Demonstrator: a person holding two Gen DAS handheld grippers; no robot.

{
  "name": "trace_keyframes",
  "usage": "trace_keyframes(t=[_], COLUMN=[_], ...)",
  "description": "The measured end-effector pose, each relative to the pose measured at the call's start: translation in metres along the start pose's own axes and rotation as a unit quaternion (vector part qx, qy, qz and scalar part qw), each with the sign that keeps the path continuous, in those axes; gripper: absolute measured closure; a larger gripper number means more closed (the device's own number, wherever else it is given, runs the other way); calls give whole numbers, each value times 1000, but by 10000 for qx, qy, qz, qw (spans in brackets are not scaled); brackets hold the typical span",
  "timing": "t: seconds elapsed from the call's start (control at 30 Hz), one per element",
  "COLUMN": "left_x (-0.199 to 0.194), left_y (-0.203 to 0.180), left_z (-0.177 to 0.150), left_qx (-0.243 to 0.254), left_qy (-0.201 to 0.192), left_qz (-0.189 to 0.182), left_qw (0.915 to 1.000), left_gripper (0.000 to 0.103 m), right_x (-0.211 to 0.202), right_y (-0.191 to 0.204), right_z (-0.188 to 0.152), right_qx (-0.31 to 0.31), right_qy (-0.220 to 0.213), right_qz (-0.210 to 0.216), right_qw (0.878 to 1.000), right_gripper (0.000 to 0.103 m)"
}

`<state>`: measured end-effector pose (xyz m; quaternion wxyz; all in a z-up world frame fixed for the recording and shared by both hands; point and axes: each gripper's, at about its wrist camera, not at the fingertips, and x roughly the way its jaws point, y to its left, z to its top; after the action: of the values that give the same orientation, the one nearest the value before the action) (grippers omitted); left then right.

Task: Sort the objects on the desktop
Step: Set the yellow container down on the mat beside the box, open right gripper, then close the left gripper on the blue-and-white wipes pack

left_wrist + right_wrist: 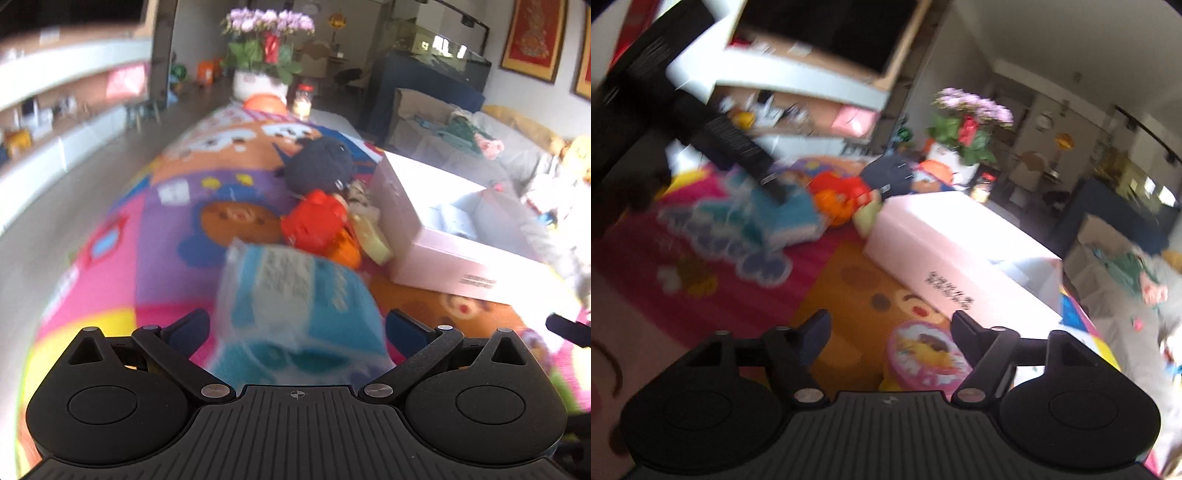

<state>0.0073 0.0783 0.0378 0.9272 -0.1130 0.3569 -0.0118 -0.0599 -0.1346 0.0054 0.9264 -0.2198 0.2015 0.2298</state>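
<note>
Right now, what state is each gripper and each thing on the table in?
Left gripper: around the blue packet, contact unclear.
Blue packet: between the left gripper's fingers, low over the mat.
Right gripper: open, empty.
White box: lid off, on the mat.
Red toy: lying beside the box.
Dark plush: lying behind the red toy.

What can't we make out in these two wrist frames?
- Blue packet, left wrist view: motion blur, its print is unreadable; whether the left gripper pads press on it is unclear.
- White box interior: near wall hides most of it in both views.
- Small items behind the red toy: blurred and overlapped.
- Right gripper: open, empty.
</note>
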Motion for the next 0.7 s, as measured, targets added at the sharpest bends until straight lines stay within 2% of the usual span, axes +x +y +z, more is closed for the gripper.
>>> trace_keyframes(t=[0.03, 0.1, 0.2, 0.3, 0.43, 0.57, 0.63, 0.7], left_x=[1, 9, 29, 52, 72, 56, 37, 17], left_y=[0, -5, -15, -19, -14, -10, -6, -2], left_z=[-1, 1, 12, 25, 35, 30, 24, 20], left_qx=[-81, -107, -125, -155, 86, 617, 598, 376], left_qy=[88, 249, 294, 244, 299, 11, -128, -179], left_qz=[-97, -239, -113, 19, 261, 692, 874, 792], left_qw=[9999, 9993, 9994, 9996, 9992, 9957, 9943, 9960], left_gripper=[0, 0, 0, 0, 0, 0, 0, 0], right_x=[-5, -15, -22, -20, -12, -3, 0, -3], right_y=[-7, -21, -43, -52, -56, -63, -68, -70], right_z=[-1, -6, -12, -21, -29, -30, -31, -36], right_qx=[208, 629, 1175, 1569, 1875, 2127, 2270, 2343], right_qy=[-68, -231, -361, -332, -171, 2, 52, 66], right_qz=[-66, -283, -644, -922, -985, -876, -839, -834], right_qw=[9997, 9974, 9903, 9827, 9772, 9732, 9703, 9685], right_gripper=[19, 13, 3, 0, 0, 0, 0, 0])
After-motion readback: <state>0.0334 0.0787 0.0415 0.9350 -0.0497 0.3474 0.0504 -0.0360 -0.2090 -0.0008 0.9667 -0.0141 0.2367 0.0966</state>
